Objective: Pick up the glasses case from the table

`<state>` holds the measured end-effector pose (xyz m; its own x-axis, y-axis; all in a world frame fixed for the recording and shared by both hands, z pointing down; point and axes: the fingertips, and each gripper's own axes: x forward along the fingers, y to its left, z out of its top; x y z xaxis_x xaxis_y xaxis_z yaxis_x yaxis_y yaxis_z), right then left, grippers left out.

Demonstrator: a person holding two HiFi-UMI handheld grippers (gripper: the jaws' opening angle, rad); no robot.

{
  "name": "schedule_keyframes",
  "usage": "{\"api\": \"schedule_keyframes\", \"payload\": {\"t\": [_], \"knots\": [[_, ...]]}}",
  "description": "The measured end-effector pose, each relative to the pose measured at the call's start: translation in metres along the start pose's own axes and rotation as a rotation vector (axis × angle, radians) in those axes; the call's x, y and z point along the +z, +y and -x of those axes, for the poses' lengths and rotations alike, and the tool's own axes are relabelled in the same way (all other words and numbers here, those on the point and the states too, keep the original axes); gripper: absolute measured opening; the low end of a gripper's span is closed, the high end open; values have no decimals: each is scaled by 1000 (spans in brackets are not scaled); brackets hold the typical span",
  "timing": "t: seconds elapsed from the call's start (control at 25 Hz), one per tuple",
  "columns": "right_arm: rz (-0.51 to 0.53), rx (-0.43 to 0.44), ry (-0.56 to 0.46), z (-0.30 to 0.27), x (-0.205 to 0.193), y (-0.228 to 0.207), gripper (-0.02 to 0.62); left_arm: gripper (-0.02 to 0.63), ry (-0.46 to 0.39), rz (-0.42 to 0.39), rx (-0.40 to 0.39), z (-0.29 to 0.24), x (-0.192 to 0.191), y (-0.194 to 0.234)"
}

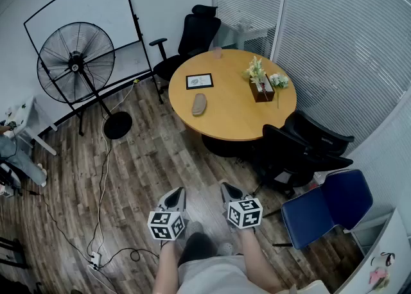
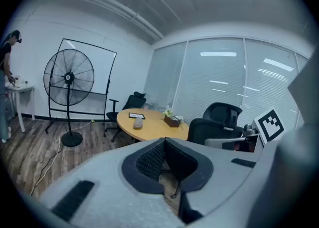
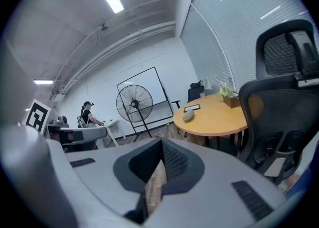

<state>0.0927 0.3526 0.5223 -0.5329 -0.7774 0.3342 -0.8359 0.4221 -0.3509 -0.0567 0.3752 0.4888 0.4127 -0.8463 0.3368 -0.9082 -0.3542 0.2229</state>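
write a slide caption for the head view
Left hand-held gripper and right hand-held gripper, shut and empty, held far from the glasses case on the round table.

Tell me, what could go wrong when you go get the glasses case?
The glasses case lies far off on the round table; walking over, a foot might catch the cable on the floor.
The left gripper and right gripper are both shut and empty; unless they open first, they might just push the case.
The picture frame nearby could get bumped.
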Motion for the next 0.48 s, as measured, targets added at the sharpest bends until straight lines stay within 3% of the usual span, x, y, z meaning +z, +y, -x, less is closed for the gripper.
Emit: {"api": "schedule_keyframes", "payload": {"t": [0.36, 0.48], "knots": [[11, -17, -6, 19, -4, -10, -3, 11, -7, 8, -2, 4, -9, -14], [7, 7, -22, 27, -4, -9, -2, 11, -3, -2, 35, 8, -12, -13]]}}
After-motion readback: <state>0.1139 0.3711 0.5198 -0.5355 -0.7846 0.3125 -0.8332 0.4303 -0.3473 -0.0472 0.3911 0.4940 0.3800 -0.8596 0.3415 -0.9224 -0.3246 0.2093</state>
